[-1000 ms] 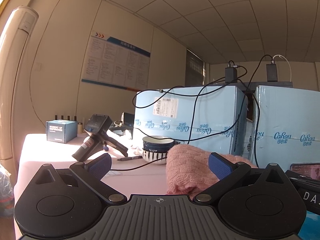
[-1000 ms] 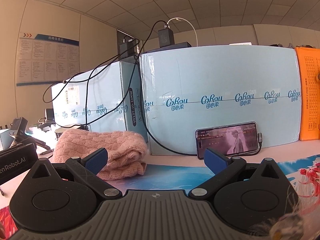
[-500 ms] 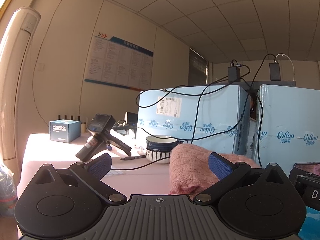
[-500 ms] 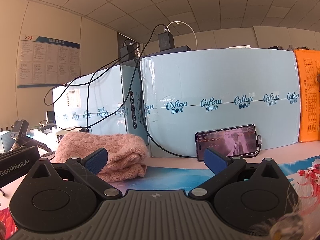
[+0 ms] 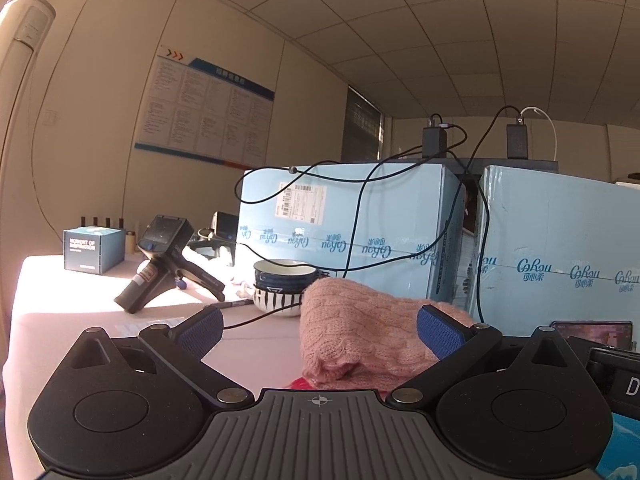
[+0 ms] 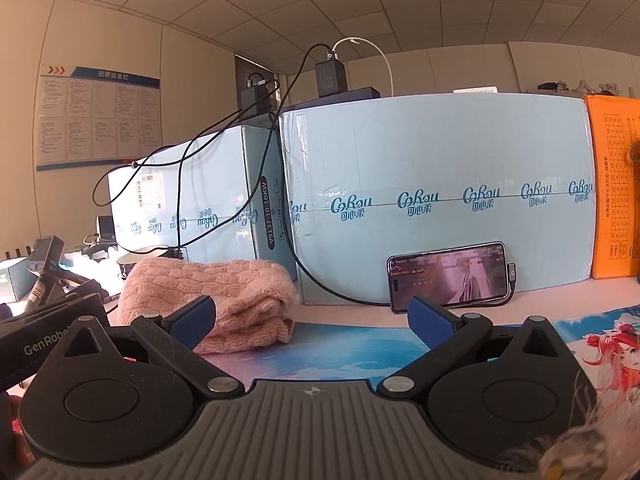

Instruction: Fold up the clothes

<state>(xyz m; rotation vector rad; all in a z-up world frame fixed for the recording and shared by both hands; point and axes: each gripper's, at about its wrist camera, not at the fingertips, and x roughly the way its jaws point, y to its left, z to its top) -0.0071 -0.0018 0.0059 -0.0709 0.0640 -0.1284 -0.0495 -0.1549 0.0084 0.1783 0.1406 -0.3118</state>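
Observation:
A folded pink knit garment (image 5: 360, 328) lies on the table in front of the pale blue boxes. In the right wrist view the same pink garment (image 6: 212, 292) sits left of centre. My left gripper (image 5: 318, 330) is open, low over the table, with the garment just ahead between its blue pads, apart from them. My right gripper (image 6: 310, 318) is open too, to the right of the garment, with nothing between its fingers. The garment's near edge is partly hidden by the fingers.
Two large pale blue boxes (image 6: 440, 200) wall off the back, with black cables hanging over them. A phone (image 6: 448, 276) leans on the right box. A striped bowl (image 5: 280, 284), a black handheld device (image 5: 164, 260) and a small dark box (image 5: 94, 250) stand at the left. An orange box (image 6: 616, 188) is far right.
Both views have shifted slightly upward and the garment sits a little lower and closer in them. Both grippers stay open and the garment has not moved.

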